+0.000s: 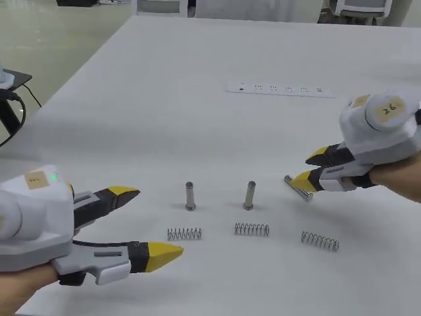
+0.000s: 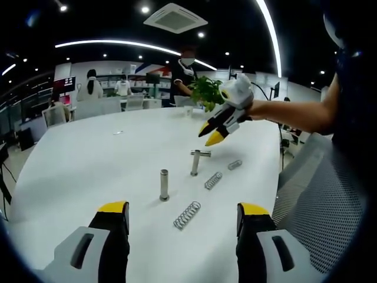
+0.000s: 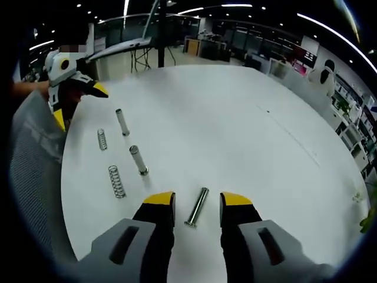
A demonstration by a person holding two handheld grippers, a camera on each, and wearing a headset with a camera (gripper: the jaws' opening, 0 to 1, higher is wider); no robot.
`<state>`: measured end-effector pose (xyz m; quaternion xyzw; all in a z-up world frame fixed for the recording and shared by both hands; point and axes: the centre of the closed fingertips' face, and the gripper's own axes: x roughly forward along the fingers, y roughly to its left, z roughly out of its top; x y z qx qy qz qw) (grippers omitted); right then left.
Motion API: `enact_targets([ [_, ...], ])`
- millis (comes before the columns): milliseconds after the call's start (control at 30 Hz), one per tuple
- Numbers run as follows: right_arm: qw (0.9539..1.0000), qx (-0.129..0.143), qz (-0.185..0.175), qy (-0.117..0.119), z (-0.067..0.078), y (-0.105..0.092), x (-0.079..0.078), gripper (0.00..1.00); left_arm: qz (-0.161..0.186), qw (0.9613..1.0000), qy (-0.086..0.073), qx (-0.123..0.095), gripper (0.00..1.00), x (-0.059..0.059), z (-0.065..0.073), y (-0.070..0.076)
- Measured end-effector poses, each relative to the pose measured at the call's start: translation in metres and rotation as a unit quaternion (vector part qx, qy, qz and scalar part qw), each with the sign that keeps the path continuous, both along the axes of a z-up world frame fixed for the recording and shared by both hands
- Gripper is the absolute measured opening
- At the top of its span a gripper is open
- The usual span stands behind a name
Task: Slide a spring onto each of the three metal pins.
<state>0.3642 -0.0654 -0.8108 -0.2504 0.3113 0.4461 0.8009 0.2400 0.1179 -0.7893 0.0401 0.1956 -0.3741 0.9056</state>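
Two metal pins (image 1: 189, 196) (image 1: 249, 195) stand upright on the white table (image 1: 164, 118). A third pin (image 1: 298, 187) (image 3: 197, 206) lies flat on its side. My right gripper (image 1: 308, 168) (image 3: 197, 199) is open, with its jaws on either side of the lying pin and not closed on it. Three springs (image 1: 184, 233) (image 1: 252, 229) (image 1: 320, 241) lie in a row in front of the pins. My left gripper (image 1: 148, 222) (image 2: 182, 211) is open and holds nothing, low at the front left, facing the nearest spring (image 2: 187, 214).
A white power strip (image 1: 283, 88) lies further back on the table. A dark stand with cables (image 1: 10, 105) is off the table's left edge. In the left gripper view, people (image 2: 185, 73) stand beyond the table's far side.
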Motion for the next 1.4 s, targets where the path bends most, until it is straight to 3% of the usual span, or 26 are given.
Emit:
enact_targets([
  [500, 0.9977, -0.045, -0.037, 0.034, -0.025, 0.001, 0.014, 0.14, 0.0, 1.0, 0.001, -0.004, 0.7, 0.001, 0.0, 0.0],
  [1400, 0.9919, -0.054, -0.082, 0.081, -0.043, 0.005, 0.02, 0.08, -0.004, 1.0, 0.002, 0.0, 0.69, 0.0, -0.003, 0.0],
])
